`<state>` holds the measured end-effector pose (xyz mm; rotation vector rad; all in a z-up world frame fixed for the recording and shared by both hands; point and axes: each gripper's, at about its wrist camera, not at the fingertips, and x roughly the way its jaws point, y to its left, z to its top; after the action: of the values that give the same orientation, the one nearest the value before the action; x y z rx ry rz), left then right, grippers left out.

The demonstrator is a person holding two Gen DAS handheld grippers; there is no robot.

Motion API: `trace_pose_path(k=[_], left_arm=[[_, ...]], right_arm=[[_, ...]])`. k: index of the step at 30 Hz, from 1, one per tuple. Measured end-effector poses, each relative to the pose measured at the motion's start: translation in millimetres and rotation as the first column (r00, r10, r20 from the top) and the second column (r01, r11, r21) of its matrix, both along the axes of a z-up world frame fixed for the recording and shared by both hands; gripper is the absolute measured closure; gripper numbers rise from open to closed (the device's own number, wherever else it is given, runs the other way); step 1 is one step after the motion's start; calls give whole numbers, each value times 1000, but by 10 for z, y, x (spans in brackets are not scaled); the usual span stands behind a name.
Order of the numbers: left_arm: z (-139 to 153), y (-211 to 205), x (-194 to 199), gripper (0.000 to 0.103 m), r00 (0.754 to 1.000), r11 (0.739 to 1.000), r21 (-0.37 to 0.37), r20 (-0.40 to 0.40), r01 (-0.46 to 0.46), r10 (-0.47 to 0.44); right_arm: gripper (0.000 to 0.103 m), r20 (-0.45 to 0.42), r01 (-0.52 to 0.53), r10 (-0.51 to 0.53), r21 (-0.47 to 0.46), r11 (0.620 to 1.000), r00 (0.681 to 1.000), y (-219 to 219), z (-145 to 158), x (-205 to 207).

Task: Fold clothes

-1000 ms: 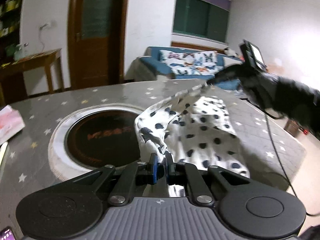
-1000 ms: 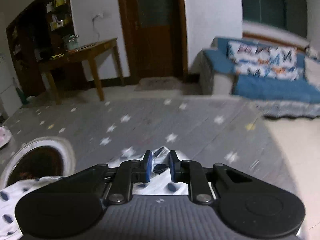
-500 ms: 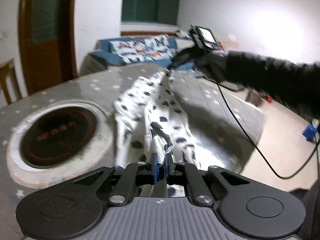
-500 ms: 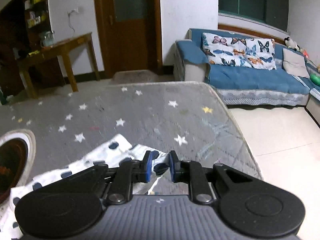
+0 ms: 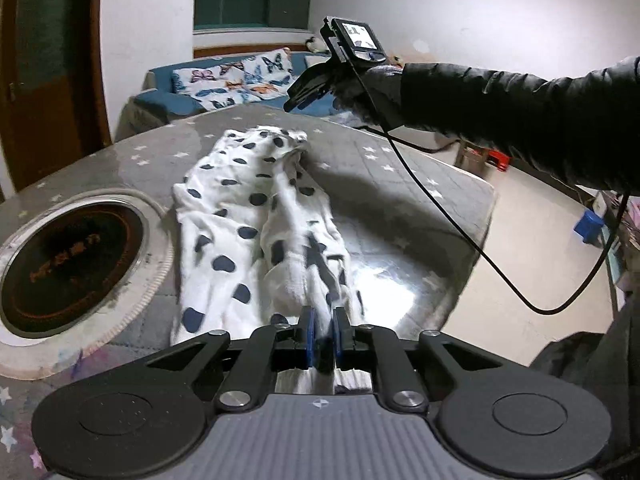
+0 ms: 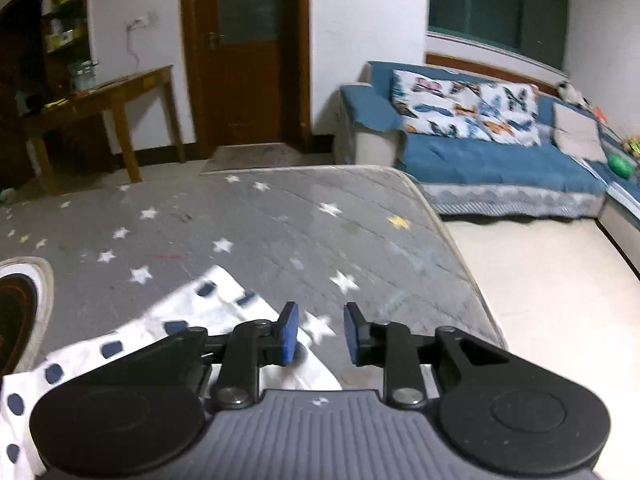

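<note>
Polka-dot garment (image 5: pixel 256 216) lies bunched lengthwise just beside the round inset (image 5: pixel 72 256) of the star-print table (image 6: pixel 280 224), near end pinched in the left gripper (image 5: pixel 323 332), right gripper (image 6: pixel 318 330) parted and empty above its far end; pulling one-handed risks dragging it crooked.

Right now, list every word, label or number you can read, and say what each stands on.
None can be read.
Orange marking on the round dark cooktop: too blurred to read.
Screen on the right gripper: too small to read.
</note>
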<state>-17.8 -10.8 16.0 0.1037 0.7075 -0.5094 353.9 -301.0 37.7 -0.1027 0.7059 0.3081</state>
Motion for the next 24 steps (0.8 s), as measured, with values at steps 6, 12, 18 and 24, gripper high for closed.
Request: trace_pose_path(k=[6,12,18,24], left_arm=[[132,48,-14,89,999,1000,2,52,8,-8],[261,139,88,72,992,997,-22,102,-70,71],[123,185,291,72,980,982,-32,70,-184,186],[46,314,442,67,961,963,-20,62,-269,270]], right_arm=[[69,-16,-25,26,38,999,1000,-9,-48,-136],[65,-34,-73,75,70,995,997,53,-106,-250],[65,-31,-113,117,90,989,993,166,-150,-224],[65,-1,-172,172,19,985,985,430,-209,67]])
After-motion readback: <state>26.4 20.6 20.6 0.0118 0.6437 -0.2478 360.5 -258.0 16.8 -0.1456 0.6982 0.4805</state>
